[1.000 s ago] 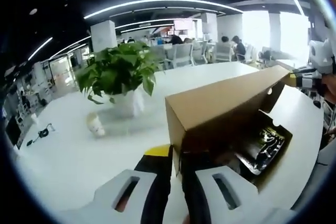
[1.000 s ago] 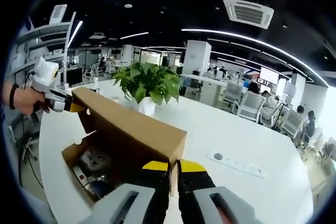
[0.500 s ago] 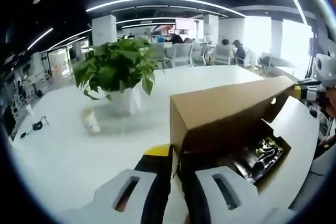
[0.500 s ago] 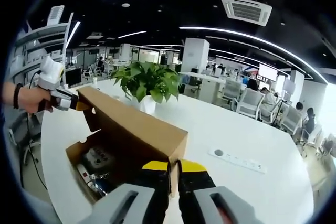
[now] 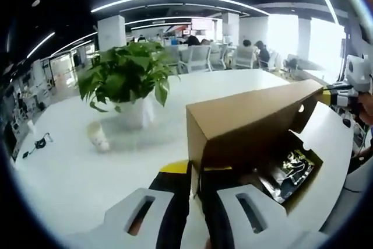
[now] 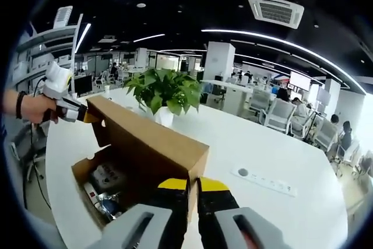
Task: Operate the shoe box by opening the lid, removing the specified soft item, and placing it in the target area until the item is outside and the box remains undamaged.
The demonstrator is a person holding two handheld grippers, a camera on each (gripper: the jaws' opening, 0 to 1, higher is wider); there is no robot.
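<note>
Left gripper view: my left gripper (image 5: 195, 186) has its jaws clenched on one corner of the brown cardboard shoe-box lid (image 5: 247, 118), propping it up; right gripper view: my right gripper (image 6: 193, 193) pinches the opposite corner, I judge to lift evenly without tearing; the soft item sits inside the open brown cardboard shoe box (image 6: 87, 170) on the white round table (image 6: 256, 144), amid dark packets I cannot identify.

The right tool (image 6: 193, 186) is pinching one corner of the brown cardboard shoe-box lid (image 6: 148, 139), the left tool (image 6: 78, 115) gripping the far corner, above the white surface (image 6: 250, 150).
</note>
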